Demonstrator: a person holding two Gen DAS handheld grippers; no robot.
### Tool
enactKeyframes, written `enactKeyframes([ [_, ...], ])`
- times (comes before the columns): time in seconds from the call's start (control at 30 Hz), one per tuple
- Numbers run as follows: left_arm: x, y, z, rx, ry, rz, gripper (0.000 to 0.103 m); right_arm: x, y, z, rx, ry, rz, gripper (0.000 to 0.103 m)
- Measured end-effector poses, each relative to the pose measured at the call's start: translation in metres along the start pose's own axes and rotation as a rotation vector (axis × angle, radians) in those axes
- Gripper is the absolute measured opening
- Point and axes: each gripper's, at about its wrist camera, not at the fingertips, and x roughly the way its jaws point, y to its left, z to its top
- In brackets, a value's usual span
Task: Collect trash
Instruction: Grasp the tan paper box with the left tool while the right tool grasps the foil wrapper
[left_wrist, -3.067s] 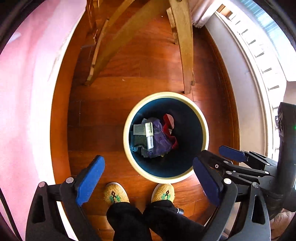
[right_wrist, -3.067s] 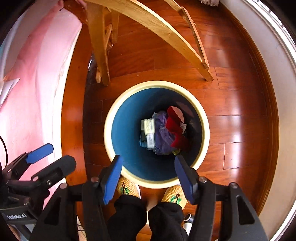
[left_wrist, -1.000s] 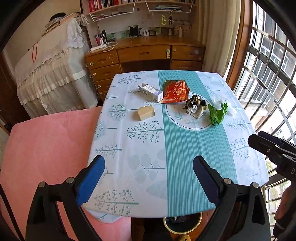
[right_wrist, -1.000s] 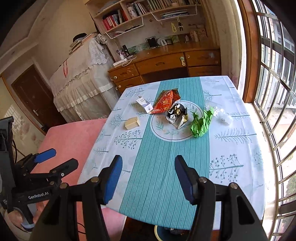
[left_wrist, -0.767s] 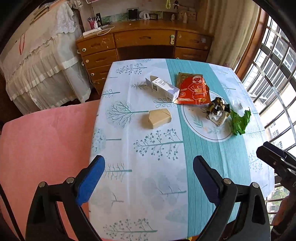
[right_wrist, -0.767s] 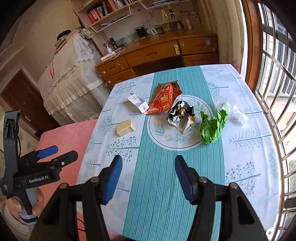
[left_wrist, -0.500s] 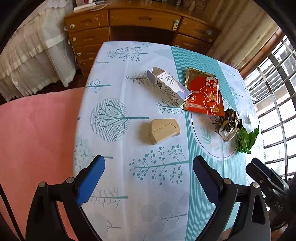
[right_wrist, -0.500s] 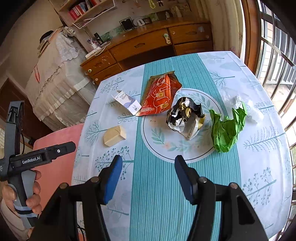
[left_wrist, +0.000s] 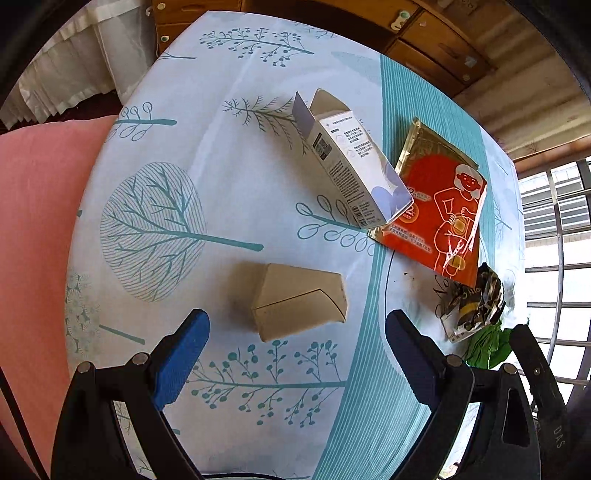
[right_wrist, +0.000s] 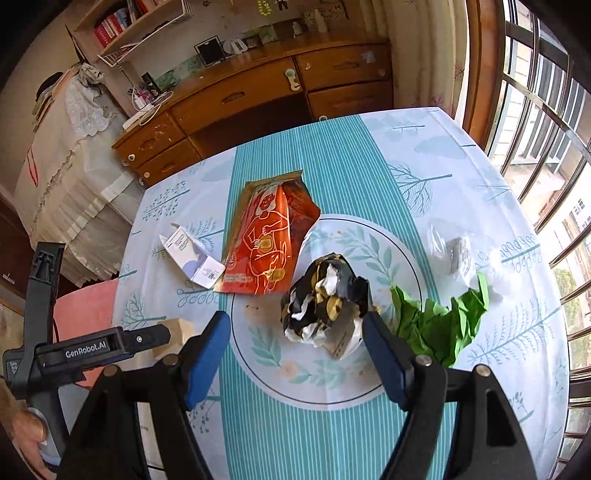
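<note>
On the tree-print tablecloth (left_wrist: 229, 184) lies a tan cardboard box (left_wrist: 299, 299), just ahead of my left gripper (left_wrist: 295, 332), which is open and close above it with nothing gripped. A white carton (left_wrist: 347, 166) and an orange packet (left_wrist: 439, 218) lie farther back. My right gripper (right_wrist: 295, 325) hovers over a crumpled black, white and gold wrapper (right_wrist: 325, 299). Its jaws are opening, and the wrapper sits at the fingertips without the pads pressing it. Green crumpled paper (right_wrist: 436, 321) and a clear plastic wrap (right_wrist: 450, 251) lie to its right.
A wooden desk with drawers (right_wrist: 258, 92) stands beyond the table's far edge. Barred windows (right_wrist: 535, 110) run along the right. A pink cushion (left_wrist: 37, 258) borders the table's left edge. A hand (right_wrist: 29, 424) holds the left gripper's handle at lower left.
Both grippers left the trash bin on the floor, came over the table and sank toward it: the left toward the tan box, the right toward the crumpled wrapper. The right jaws widened.
</note>
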Motion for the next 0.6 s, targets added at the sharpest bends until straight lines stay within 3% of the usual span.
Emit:
enactKeyframes([
  [0.17,0.011,-0.012,0.004,0.004,-0.007,0.057,0.095,0.028,-0.002,0.012,0.019,0.053,-0.045,0.074],
  [0.43,0.037,-0.021,0.003,-0.021,0.018,0.146,0.095,0.050,0.001,0.018,-0.048,0.064,-0.184,0.074],
  [0.6,0.042,-0.021,0.001,-0.023,0.012,0.167,0.083,0.061,-0.009,0.013,-0.043,0.116,-0.214,0.072],
])
